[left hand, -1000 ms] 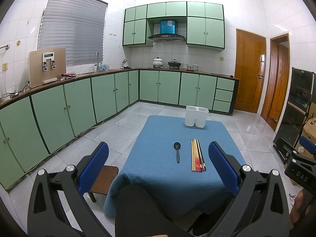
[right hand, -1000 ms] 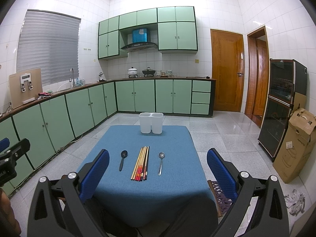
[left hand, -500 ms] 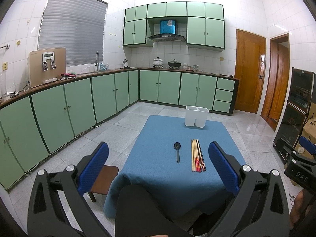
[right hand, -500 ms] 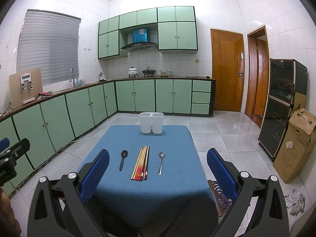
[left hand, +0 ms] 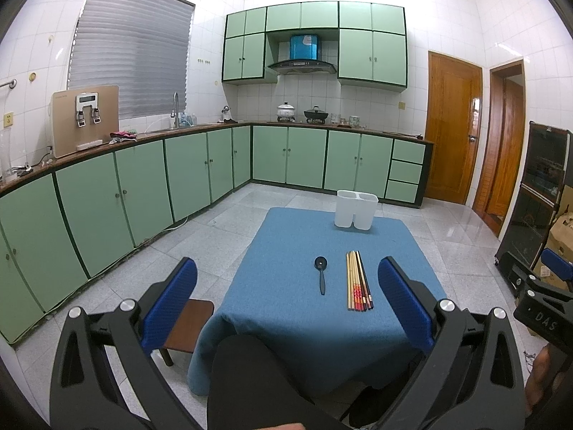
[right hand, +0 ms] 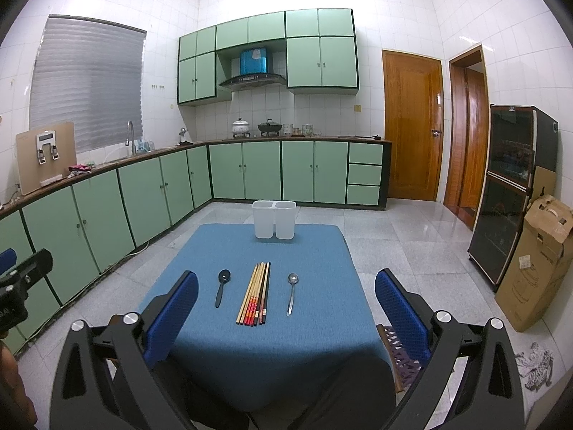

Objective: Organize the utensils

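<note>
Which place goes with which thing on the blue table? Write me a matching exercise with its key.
Things:
1. black spoon
2. chopsticks
3. metal spoon
4. white holder

Places, seen from the right wrist view:
A. far end of the table
B. middle of the row
C. right of the row
D. left of the row

Pairs: 1-D, 2-B, 3-C, 4-A
</note>
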Available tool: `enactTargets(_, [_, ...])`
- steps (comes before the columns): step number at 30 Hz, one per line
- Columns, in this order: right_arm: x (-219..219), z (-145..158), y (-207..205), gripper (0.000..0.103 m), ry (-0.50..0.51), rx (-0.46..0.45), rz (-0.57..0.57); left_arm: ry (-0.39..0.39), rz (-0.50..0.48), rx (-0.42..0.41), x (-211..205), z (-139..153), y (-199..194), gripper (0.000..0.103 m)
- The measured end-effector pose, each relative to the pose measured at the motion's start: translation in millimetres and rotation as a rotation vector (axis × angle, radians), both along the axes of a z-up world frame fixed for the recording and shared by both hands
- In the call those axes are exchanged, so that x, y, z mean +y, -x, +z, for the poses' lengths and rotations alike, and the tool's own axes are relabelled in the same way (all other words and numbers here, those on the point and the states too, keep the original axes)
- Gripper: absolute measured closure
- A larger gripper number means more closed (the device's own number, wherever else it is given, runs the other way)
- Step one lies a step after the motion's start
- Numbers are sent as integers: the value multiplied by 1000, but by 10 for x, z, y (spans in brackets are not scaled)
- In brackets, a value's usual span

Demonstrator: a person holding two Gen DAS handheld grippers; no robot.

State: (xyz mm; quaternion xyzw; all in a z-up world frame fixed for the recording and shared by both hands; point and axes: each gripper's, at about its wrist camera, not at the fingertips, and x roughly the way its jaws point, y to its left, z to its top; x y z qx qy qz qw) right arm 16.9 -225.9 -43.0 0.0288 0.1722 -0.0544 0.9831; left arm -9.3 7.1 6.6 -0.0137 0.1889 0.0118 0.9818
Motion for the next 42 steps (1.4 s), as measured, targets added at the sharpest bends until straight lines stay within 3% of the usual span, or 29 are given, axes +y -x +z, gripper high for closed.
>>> enactTargets(5, [-88, -191, -249, 6, 11, 47, -9, -17, -60, 54, -61, -235, -256, 5])
enactTargets(10, [-305, -572, -697, 6, -20, 154, -9, 4, -112, 223, -64, -725, -829, 5])
enactTargets(17, [-472, -1320, -1456, 27, -85, 354, 46, 8, -155, 361, -64, -1391, -1602, 5])
enactTargets(23, [-574, -1922, -2024, 43, -111, 445, 66, 4, -184, 396, -183, -1847, -2177, 5])
enactTargets(27, [-683, -2240, -2345, 47, -167, 491, 59, -31, -177, 438, -296, -2150, -2556, 5])
enactTargets(34, [-665, -2444, -2682, 57, -197, 498, 89, -39, -178, 498, -402, -2519, -3002, 10])
enactTargets(38, [-579, -2510, -2831, 62, -166, 499, 109, -47, -177, 534, -442, -2691, -3178, 23])
enactTargets(42, [-538, -2523, -2909, 65, -115, 479, 110, -64, -165, 512, -470, -2722, -3237, 24])
